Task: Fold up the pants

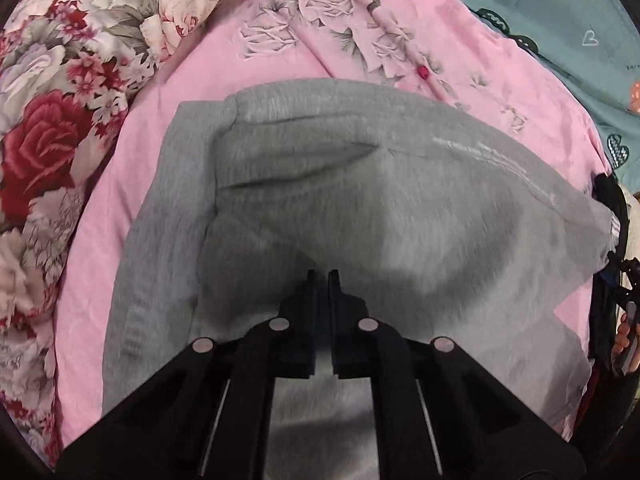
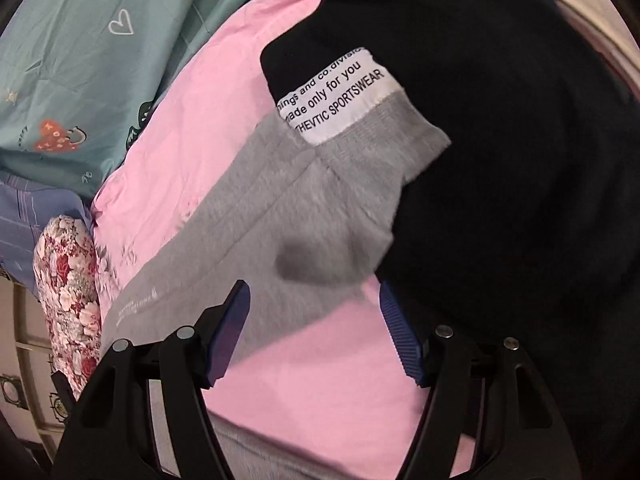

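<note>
The grey pants (image 1: 360, 200) lie spread on a pink bed sheet (image 1: 132, 184), with one layer folded over along the left side. My left gripper (image 1: 323, 273) points down onto them near the middle. It is shut, and the cloth rises in creases to its tips as if pinched. In the right wrist view a narrow grey end of the pants (image 2: 304, 200) runs up to a white printed label (image 2: 340, 96) against black cloth (image 2: 500, 160). My right gripper (image 2: 312, 286) is open just above the sheet, its blue pads (image 2: 230, 332) on either side of the grey edge without touching it.
A floral quilt (image 1: 52, 120) is bunched along the left of the bed. A teal cover with hearts (image 1: 560, 20) lies at the back right. A hand (image 1: 625, 340) and dark gear show at the right edge. Pale furniture (image 2: 24, 344) stands beside the bed.
</note>
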{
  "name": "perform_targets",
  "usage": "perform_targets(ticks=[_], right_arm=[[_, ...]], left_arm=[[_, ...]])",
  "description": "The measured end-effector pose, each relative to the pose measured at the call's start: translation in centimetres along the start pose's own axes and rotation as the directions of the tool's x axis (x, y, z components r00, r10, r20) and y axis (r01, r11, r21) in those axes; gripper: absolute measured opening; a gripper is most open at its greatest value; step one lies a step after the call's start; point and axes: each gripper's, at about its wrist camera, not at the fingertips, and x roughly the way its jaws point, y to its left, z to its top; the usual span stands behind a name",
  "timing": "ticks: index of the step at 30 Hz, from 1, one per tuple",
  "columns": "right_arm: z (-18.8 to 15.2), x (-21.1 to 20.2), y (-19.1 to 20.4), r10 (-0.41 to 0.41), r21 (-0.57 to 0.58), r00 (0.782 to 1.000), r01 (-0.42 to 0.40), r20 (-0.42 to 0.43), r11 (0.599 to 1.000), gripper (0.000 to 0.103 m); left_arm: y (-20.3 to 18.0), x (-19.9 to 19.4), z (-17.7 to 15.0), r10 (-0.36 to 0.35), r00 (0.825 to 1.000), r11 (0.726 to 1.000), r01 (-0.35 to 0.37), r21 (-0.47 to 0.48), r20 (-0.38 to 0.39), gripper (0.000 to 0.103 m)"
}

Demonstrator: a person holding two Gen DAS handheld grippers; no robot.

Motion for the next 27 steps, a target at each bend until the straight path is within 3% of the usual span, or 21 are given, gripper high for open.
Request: perform_targets(ticks=[2, 3, 4, 10, 13, 15, 16, 18, 19, 20, 22, 24, 27], right_arm=[[0.7, 1.5, 0.1, -0.014, 0.004, 1.0, 0.014, 0.002, 1.0, 0.063], [0.7, 1.5, -0.3, -0.008, 0.005, 1.0, 0.007, 0.019, 1.0, 0.049], [0.7, 1.6, -0.3, -0.008, -0.002, 0.999, 0.008, 0.05, 1.0, 0.004], [-2.0, -2.0, -0.9, -0.067, -0.004, 0.995, 0.068, 0.08, 0.998, 0.003], [-2.8, -1.1, -1.5, -0.086, 0.018, 0.994, 0.085, 0.064, 0.996, 0.003], [-2.6, 1.0, -1.8, -0.122, 0.014, 0.992, 0.122, 0.022, 0.992, 0.009], [-2.5, 1.5, -1.6, -0.126, 0.015, 0.992, 0.126, 0.02, 0.992, 0.013], [-2.4, 1.5, -1.1, -0.133, 0.004, 0.991, 0.133, 0.005, 0.991, 0.032], [-2.6, 1.2, -0.8, -0.139, -0.003, 0.99, 0.139, -0.004, 0.99, 0.038], [-3.1, 0.3, -0.3, -0.165, -0.024, 0.986, 0.165, 0.008, 0.986, 0.039], [-4.4, -1.6, 1.0, -0.21, -0.077, 0.976, 0.214, 0.061, 0.974, 0.039], [-6.1, -3.7, 2.2, -0.173, -0.124, 0.981, 0.183, 0.09, 0.975, 0.039], [-9.4, -6.5, 3.6, -0.079, -0.199, 0.992, 0.097, 0.094, 0.975, 0.039]], left_arm=[[0.2, 1.1, 0.9, 0.014, 1.0, 1.0, -0.014, -0.018, -0.01, 0.005], [0.4, 1.6, 1.3, 0.011, 1.0, 0.999, -0.011, -0.04, -0.017, 0.005], [0.6, 1.7, 1.6, 0.014, 1.0, 0.999, -0.015, -0.05, -0.015, 0.005], [-0.1, 1.5, 0.9, 0.048, 0.999, 0.999, -0.048, -0.001, 0.003, 0.004], [-0.3, 1.6, 1.1, 0.049, 0.999, 0.999, -0.049, -0.001, -0.01, 0.004], [-0.8, 1.2, 1.3, 0.064, 0.998, 0.998, -0.064, 0.028, -0.026, 0.004], [-1.1, 0.4, 1.4, 0.078, 0.997, 0.995, -0.077, 0.056, -0.022, 0.008], [-1.6, -2.0, 2.0, 0.097, 0.995, 0.988, -0.099, 0.117, 0.026, 0.033], [-1.5, -3.3, 2.3, 0.114, 0.992, 0.982, -0.121, 0.146, 0.06, 0.068], [-1.7, -4.5, 3.0, 0.139, 0.984, 0.972, -0.157, 0.176, 0.108, 0.086], [-2.1, -6.1, 4.7, 0.182, 0.965, 0.941, -0.226, 0.252, 0.189, 0.086], [-2.5, -6.0, 6.5, 0.158, 0.967, 0.912, -0.22, 0.346, 0.198, 0.086], [-3.2, -3.6, 9.1, 0.142, 0.974, 0.847, -0.212, 0.487, 0.176, 0.086]])
